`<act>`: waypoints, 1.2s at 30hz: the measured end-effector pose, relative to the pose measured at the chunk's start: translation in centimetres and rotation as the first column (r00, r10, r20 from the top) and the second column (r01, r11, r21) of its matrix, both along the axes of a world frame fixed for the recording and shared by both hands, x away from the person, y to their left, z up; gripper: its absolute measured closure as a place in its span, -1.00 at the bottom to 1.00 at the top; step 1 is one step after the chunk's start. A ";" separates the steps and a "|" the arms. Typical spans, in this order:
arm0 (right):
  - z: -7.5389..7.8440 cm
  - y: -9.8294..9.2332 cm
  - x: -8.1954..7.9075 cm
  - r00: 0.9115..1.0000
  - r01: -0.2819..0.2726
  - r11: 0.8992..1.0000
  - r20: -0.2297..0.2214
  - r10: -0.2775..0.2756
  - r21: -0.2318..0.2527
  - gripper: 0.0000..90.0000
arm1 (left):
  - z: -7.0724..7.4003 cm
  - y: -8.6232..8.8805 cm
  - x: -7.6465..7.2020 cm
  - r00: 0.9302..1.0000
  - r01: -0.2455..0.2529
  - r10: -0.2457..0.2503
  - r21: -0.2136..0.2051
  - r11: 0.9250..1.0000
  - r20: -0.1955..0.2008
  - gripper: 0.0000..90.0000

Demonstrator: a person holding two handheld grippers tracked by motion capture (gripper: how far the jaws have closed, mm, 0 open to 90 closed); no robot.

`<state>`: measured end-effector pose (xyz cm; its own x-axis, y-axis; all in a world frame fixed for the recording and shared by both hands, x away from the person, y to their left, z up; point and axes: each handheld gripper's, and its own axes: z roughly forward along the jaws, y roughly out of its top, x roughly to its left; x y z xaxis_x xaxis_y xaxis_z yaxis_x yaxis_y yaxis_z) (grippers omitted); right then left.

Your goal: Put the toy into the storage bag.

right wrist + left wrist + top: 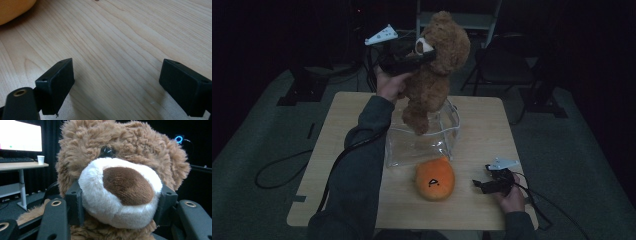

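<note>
A brown teddy bear (434, 70) hangs in the air above a clear plastic bag (422, 140) on the wooden table (482, 125). My left gripper (422, 56) is shut on the bear's white snout (120, 192), its jaws pressing both sides, and the bear's feet dangle just over the bag's open top. An orange round plush (435, 179) lies in front of the bag. My right gripper (478, 185) rests low on the table right of the plush, open, with bare wood between its fingertips (57, 82). The plush's edge (12, 10) shows at the upper left there.
Folding chairs (502, 55) and stands sit behind the table in the dark. Cables (282, 170) trail over the floor on the left and off the right front corner. A desk with a monitor (20, 135) and cup appears far behind the bear.
</note>
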<state>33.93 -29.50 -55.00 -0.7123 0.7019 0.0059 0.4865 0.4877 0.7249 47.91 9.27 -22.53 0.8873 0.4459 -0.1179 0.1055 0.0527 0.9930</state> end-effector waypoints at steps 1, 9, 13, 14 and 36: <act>0.0 0.0 0.0 1.000 0.000 1.000 0.000 0.000 0.000 -0.74 | 0.0 0.0 0.0 1.000 0.000 0.000 0.001 1.000 -0.001 -0.10; 0.0 0.0 0.0 1.000 0.000 1.000 0.000 0.000 0.000 -0.74 | -0.6 -0.3 0.1 1.000 0.008 -0.008 0.005 1.000 -0.013 -0.10; 0.0 0.0 0.0 1.000 0.000 1.000 0.000 0.000 0.000 -0.74 | -0.9 -0.4 0.2 1.000 0.017 -0.017 0.004 1.000 -0.018 -0.10; 0.0 0.0 0.0 1.000 0.000 1.000 0.000 0.000 0.000 -0.74 | -1.0 -0.5 0.2 1.000 0.019 -0.019 0.003 1.000 -0.021 -0.10; 0.0 0.0 0.0 1.000 0.000 1.000 0.001 0.000 0.000 -0.74 | -2.9 -0.8 0.7 0.998 0.028 -0.026 0.026 0.999 -0.056 -0.10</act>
<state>33.94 -29.51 -55.00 -0.7125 0.7016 0.0052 0.4858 0.4880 0.7252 48.60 8.44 -25.42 0.8913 0.4255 -0.1564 0.1621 0.0231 0.9865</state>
